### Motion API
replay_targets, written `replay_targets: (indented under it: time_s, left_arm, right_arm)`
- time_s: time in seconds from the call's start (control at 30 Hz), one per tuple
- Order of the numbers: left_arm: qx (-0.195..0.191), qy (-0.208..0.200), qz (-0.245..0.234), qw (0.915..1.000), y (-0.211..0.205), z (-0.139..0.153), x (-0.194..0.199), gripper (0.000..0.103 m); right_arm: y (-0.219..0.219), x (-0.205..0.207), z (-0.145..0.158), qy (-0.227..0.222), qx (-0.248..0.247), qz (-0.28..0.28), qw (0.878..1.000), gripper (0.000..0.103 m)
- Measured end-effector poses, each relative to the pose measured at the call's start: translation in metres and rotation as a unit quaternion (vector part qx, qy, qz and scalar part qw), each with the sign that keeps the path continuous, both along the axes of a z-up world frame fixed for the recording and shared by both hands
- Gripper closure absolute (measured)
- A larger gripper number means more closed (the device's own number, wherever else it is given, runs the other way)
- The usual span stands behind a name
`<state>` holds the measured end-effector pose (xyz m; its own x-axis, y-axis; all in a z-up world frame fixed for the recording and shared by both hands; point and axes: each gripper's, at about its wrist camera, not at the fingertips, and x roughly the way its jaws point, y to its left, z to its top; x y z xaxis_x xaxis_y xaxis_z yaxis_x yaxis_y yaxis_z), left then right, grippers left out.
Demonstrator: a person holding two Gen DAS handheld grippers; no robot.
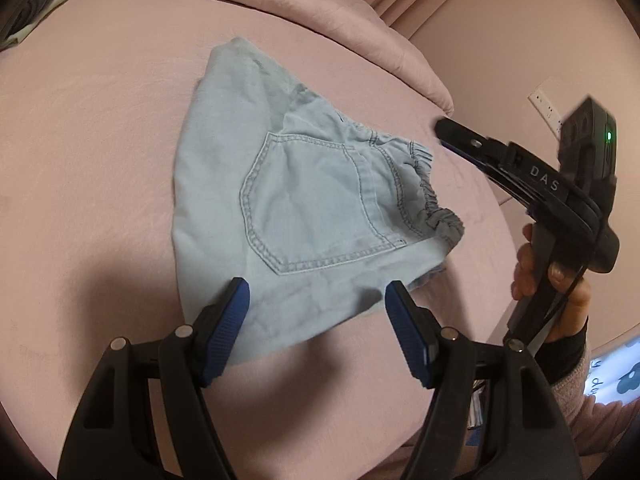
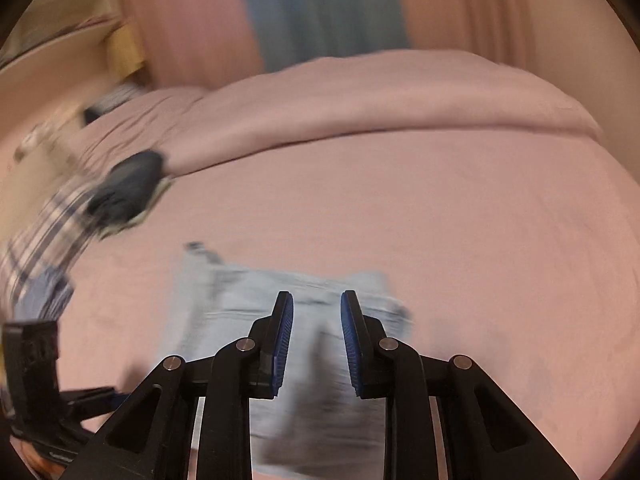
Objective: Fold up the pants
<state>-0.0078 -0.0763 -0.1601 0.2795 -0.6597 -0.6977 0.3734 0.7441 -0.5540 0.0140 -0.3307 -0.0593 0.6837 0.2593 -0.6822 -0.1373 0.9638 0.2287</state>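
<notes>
Light blue denim pants lie folded into a compact bundle on the pink bed, back pocket up and the elastic waistband at the right. My left gripper is open and empty, just above the bundle's near edge. My right gripper shows in the left wrist view to the right of the waistband, off the fabric. In the blurred right wrist view the right gripper is open and empty above the pants.
A pink duvet is rolled along the far side of the bed. A dark garment and striped cloth lie at the left. A wall outlet is on the right wall. The left gripper's body shows low at the left.
</notes>
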Motion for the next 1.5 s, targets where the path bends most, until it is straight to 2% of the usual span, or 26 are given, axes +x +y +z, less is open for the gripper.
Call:
replay_targets:
  time_s: [0.1, 0.17, 0.27, 0.33, 0.5, 0.67, 0.73, 0.87, 0.97, 1.1, 1.27, 1.37, 1.43, 1.5]
  left_arm:
    - [-0.012, 0.002, 0.001, 0.9999, 0.005, 0.001, -0.005, 0.033]
    - [-0.023, 0.006, 0.002, 0.9997, 0.015, -0.001, -0.007, 0.034]
    - [-0.037, 0.014, 0.006, 0.9992, 0.016, -0.004, -0.004, 0.035]
    - [-0.038, 0.013, 0.002, 0.9992, 0.018, -0.005, -0.004, 0.035]
    - [-0.016, -0.002, -0.009, 0.9998, 0.013, -0.005, -0.006, 0.036]
    - [-0.002, -0.013, -0.024, 0.9996, 0.002, -0.002, -0.011, 0.036]
    - [-0.007, -0.01, -0.024, 0.9996, 0.002, -0.001, -0.012, 0.036]
    - [-0.016, -0.006, -0.017, 0.9997, 0.0, 0.007, 0.0, 0.035]
    - [-0.003, -0.025, -0.01, 0.9996, -0.002, 0.016, 0.003, 0.035]
    - [0.011, -0.038, -0.009, 0.9992, -0.015, 0.019, 0.016, 0.035]
    - [0.066, -0.039, -0.019, 0.9969, -0.04, 0.004, 0.028, 0.036]
    - [0.098, -0.053, -0.035, 0.9931, -0.05, -0.003, 0.031, 0.036]
    - [0.106, -0.058, -0.04, 0.9918, -0.05, -0.005, 0.036, 0.036]
    - [0.104, -0.053, -0.039, 0.9924, -0.049, -0.003, 0.038, 0.036]
  right_arm:
    - [0.031, 0.014, -0.005, 0.028, 0.013, 0.066, 0.997, 0.079]
    - [0.06, 0.031, -0.013, 0.053, 0.029, 0.12, 0.991, 0.078]
    - [0.092, 0.059, -0.026, 0.078, 0.0, 0.156, 0.985, 0.079]
    - [0.11, 0.082, -0.039, 0.106, 0.006, 0.174, 0.979, 0.079]
    - [0.131, 0.124, -0.075, 0.169, -0.026, 0.179, 0.969, 0.08]
    - [0.125, 0.142, -0.078, 0.187, -0.002, 0.16, 0.969, 0.081]
    - [0.123, 0.137, -0.075, 0.177, 0.002, 0.154, 0.972, 0.081]
    - [0.104, 0.115, -0.041, 0.114, -0.008, 0.125, 0.986, 0.081]
    - [0.088, 0.095, -0.02, 0.084, -0.031, 0.121, 0.989, 0.081]
    - [0.066, 0.057, -0.01, 0.067, -0.057, 0.127, 0.988, 0.081]
    - [0.053, 0.004, -0.019, 0.066, -0.073, 0.139, 0.985, 0.081]
    - [0.054, -0.017, -0.045, 0.094, -0.09, 0.148, 0.981, 0.081]
    - [0.05, -0.024, -0.061, 0.1, -0.092, 0.143, 0.98, 0.081]
    - [0.048, -0.025, -0.059, 0.088, -0.084, 0.133, 0.984, 0.081]
